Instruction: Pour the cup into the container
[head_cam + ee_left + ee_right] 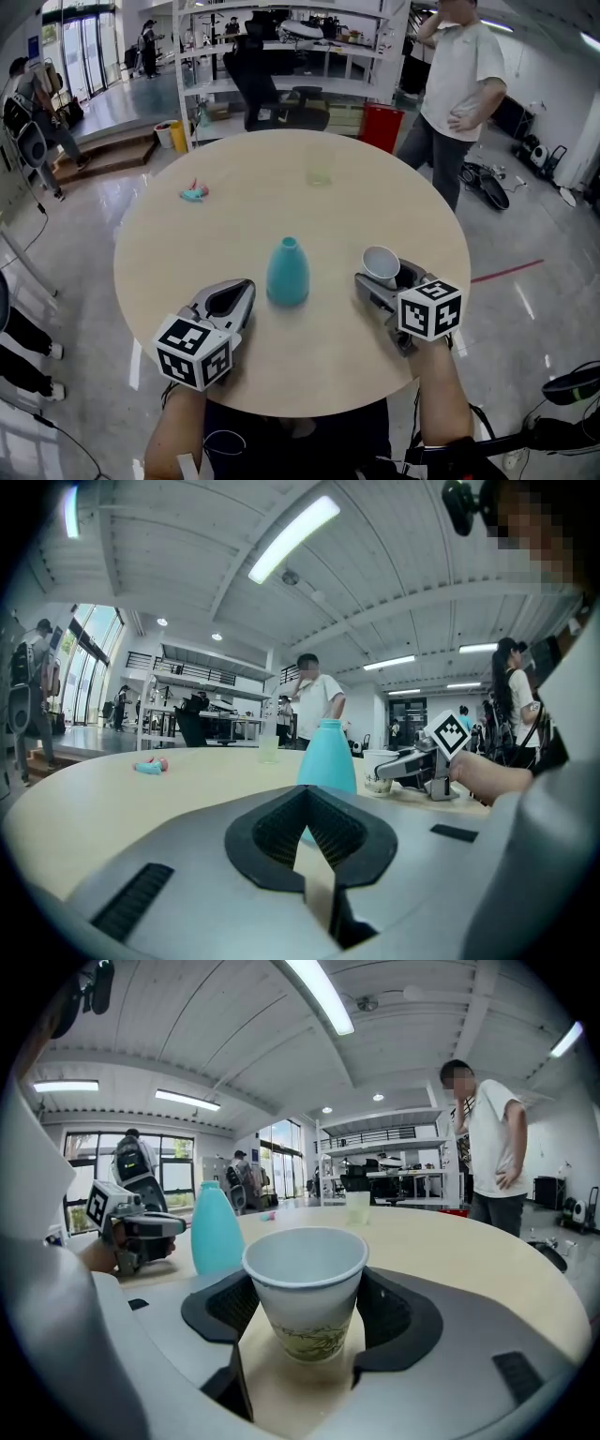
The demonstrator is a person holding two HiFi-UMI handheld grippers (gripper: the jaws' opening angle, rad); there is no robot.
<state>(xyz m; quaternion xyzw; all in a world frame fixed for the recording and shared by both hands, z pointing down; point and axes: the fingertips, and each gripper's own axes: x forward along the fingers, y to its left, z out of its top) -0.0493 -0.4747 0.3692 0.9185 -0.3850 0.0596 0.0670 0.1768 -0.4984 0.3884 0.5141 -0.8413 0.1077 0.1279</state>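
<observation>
**Desk:** Stock, near to far?

**Operator:** Left gripper (pixel 246 287): jaws closed on nothing, lying on the round, pale, matte wood-look table (pixel 234 220). Right gripper (pixel 384 277): jaws set against the white tapered paper cup with green print (pixel 305 1283). It stands upright on the table; I cannot make out its contents. Smooth teal narrow-necked container (pixel 287 272): stands between my grippers, near the cup.

**Desk:** Progress?

**Operator:** Grasp made, I judge. Lift, carry and tilt over that narrow neck remain. Farther off: small teal-and-pink item (pixel 194 193), translucent pale-green tumbler (pixel 319 171).
</observation>
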